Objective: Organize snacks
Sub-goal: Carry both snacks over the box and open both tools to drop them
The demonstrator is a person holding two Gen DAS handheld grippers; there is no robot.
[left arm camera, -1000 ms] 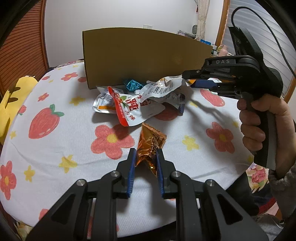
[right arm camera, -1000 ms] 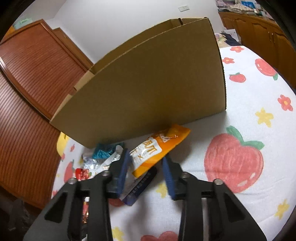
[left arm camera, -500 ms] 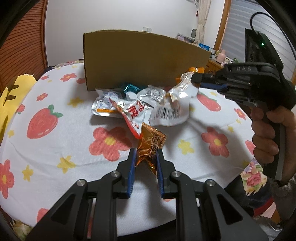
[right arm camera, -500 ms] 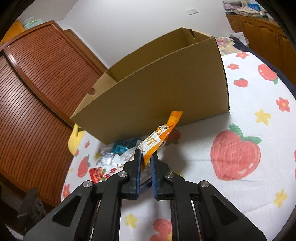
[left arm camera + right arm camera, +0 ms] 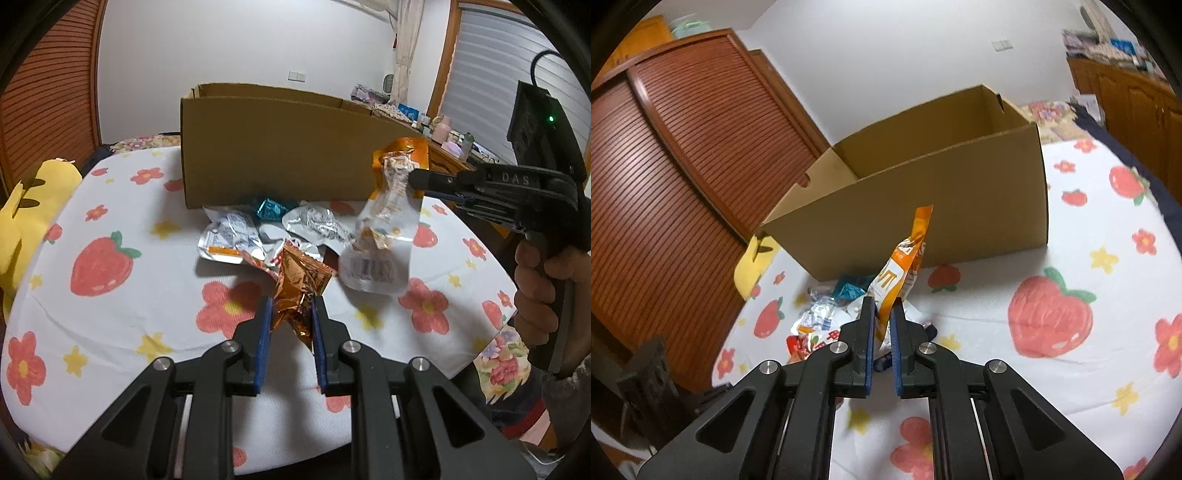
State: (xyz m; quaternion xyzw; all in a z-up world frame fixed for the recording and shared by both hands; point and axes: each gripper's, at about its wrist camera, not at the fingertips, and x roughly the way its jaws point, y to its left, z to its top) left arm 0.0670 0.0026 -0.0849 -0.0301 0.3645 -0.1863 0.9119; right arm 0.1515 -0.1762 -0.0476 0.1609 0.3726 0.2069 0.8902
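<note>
My left gripper is shut on a crinkled copper foil snack packet, held above the table. My right gripper is shut on an orange and white snack pouch, lifted clear of the table; it hangs from the right gripper in the left wrist view. An open cardboard box stands at the back of the table; it also shows in the left wrist view. Several snack packets and a teal packet lie in front of the box.
The table has a white cloth with strawberries and flowers. A yellow plush toy lies at the left edge. A wooden slatted wardrobe stands beyond the table. A cabinet with clutter stands behind the box at right.
My right gripper shut on the orange pouch and lifted it off the pile toward the box top. My left gripper rose with the copper packet, and the box opening came into view.
</note>
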